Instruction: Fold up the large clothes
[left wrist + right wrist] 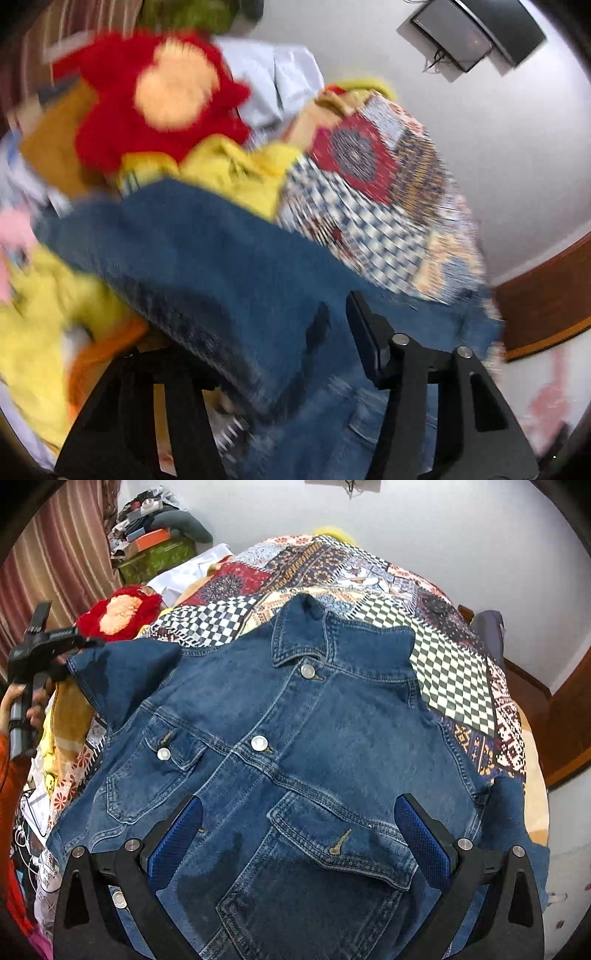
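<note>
A blue denim jacket [295, 738] lies front up on a patchwork quilt [454, 664], collar at the far end. My right gripper [299, 834] is open just above its lower chest pockets, holding nothing. My left gripper [79, 644] shows at the far left of the right wrist view, gripping the folded-in left sleeve [122, 672]. In the blurred left wrist view the sleeve's denim [229, 266] runs between my left gripper's [295, 350] fingers; the left finger is mostly hidden by cloth.
A red and orange plush toy [118, 614] and yellow clothes [236, 173] lie left of the jacket. Boxes and clutter [155, 542] stand by the curtain at back left. A white wall and wooden baseboard [565, 731] are on the right.
</note>
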`<state>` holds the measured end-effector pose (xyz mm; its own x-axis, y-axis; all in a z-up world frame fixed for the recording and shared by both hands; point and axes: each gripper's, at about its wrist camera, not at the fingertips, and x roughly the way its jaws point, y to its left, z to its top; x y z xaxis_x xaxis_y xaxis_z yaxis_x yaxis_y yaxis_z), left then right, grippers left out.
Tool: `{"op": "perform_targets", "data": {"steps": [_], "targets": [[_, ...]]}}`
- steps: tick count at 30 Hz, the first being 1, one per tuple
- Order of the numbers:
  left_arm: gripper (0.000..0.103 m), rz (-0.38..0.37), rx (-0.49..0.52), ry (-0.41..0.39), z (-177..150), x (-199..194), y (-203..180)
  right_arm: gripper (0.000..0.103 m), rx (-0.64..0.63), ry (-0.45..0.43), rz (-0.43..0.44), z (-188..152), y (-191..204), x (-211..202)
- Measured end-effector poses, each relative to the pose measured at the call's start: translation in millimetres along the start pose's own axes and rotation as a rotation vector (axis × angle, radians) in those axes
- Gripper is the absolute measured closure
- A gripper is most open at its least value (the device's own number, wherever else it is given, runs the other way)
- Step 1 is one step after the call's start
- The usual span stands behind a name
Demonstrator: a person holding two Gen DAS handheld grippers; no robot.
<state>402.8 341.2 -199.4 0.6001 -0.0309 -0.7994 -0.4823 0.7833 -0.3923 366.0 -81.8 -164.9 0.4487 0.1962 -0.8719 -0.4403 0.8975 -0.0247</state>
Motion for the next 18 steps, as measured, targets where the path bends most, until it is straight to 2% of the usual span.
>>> {"op": "perform_targets", "data": {"steps": [1, 3, 4, 7, 11, 13, 15, 18], "targets": [[0.067, 0.058, 0.033, -0.018, 4.9, 1.0, -6.9, 0.000, 0.004, 0.002, 0.000, -0.6, -1.6, 0.7], [0.089, 0.135, 0.089, -0.036, 11.6, 1.3, -18.2, 0.000, 0.011, 0.004, -0.001, -2.1, -4.7, 0.8], [0.091, 0.149, 0.114, -0.046, 12.9, -1.7, -25.4, 0.000, 0.014, 0.004, -0.003, -2.4, -6.7, 0.3], [0.093, 0.144, 0.190, -0.108, 7.3, -20.3, -47.5, 0.000, 0.025, -0.003, -0.009, -2.9, -14.0, -2.3], [0.094, 0.114, 0.412, -0.211, -26.6, -49.1, -107.8, 0.000, 0.053, -0.019, -0.010, -2.0, -23.3, -8.0], [0.094, 0.058, 0.493, -0.178, -45.0, -48.3, -134.4, 0.000, 0.068, -0.026, -0.001, -1.4, -25.7, -11.1], [0.094, 0.003, 0.551, -0.110, -67.0, -36.5, -154.6, 0.000, 0.083, -0.038, 0.014, -1.3, -27.3, -16.4], [0.094, -0.018, 0.591, 0.011, -101.1, -0.9, -168.0, 0.000, 0.094, -0.058, 0.034, -3.2, -28.3, -26.7]]}}
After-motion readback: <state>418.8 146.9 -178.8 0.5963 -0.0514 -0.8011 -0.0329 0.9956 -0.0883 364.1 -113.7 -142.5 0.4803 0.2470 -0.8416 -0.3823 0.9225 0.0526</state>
